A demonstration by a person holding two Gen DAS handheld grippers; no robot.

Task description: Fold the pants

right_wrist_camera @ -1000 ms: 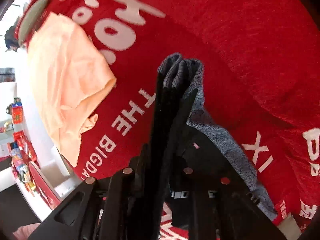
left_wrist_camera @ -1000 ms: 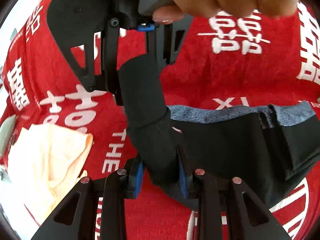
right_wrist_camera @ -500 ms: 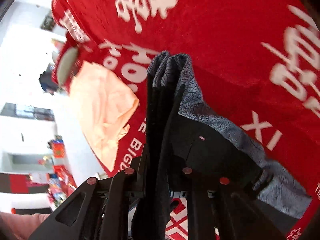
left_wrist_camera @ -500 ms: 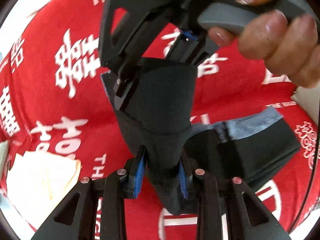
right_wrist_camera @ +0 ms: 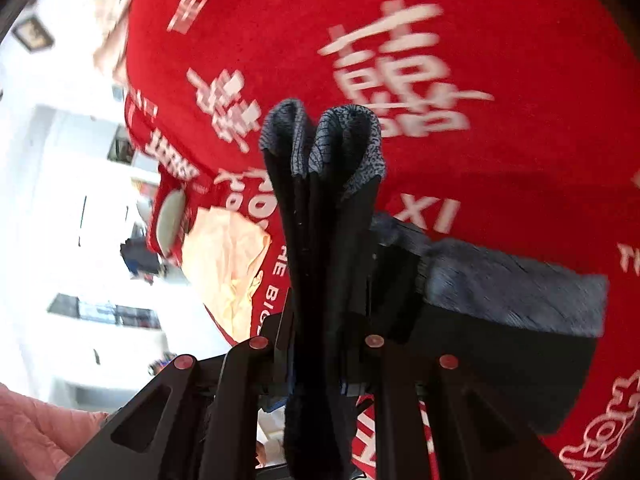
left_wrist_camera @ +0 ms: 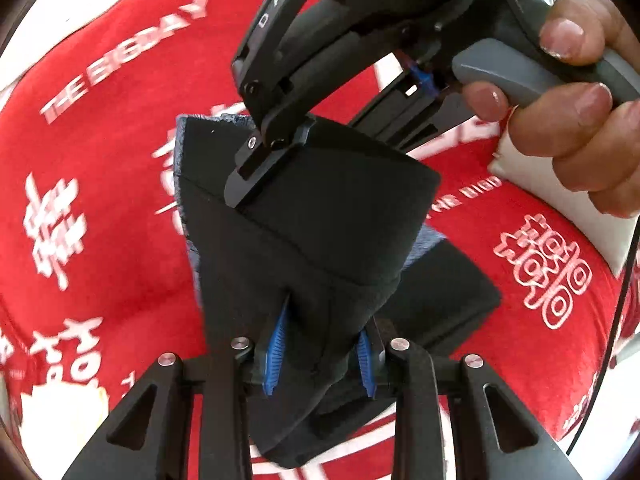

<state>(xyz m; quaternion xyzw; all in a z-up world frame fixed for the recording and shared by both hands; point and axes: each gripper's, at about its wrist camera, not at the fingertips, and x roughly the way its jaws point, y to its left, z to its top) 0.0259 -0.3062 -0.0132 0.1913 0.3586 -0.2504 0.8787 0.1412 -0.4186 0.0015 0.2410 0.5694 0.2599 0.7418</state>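
Observation:
The pants (left_wrist_camera: 320,240) are black with a grey inner lining, lifted above a red cloth printed with white characters (left_wrist_camera: 100,160). My left gripper (left_wrist_camera: 320,356) is shut on a bunched fold of the pants between its blue pads. The right gripper's body (left_wrist_camera: 340,40) and the hand on it fill the top of the left wrist view, clamped on the upper edge of the fold. In the right wrist view my right gripper (right_wrist_camera: 320,344) is shut on the doubled hem of the pants (right_wrist_camera: 324,184), which stands upright. The rest of the pants (right_wrist_camera: 500,320) hangs to the right.
A pale orange cloth (right_wrist_camera: 228,268) lies on the red cover at the left, also at the lower left of the left wrist view (left_wrist_camera: 60,420). The red cover's edge (right_wrist_camera: 156,168) drops off to a white room at left. A white surface (left_wrist_camera: 560,200) shows at right.
Both grippers have lifted and swung the held pants end up and over the rest of the pants. The right gripper has come closer to the left one. Both stay clamped.

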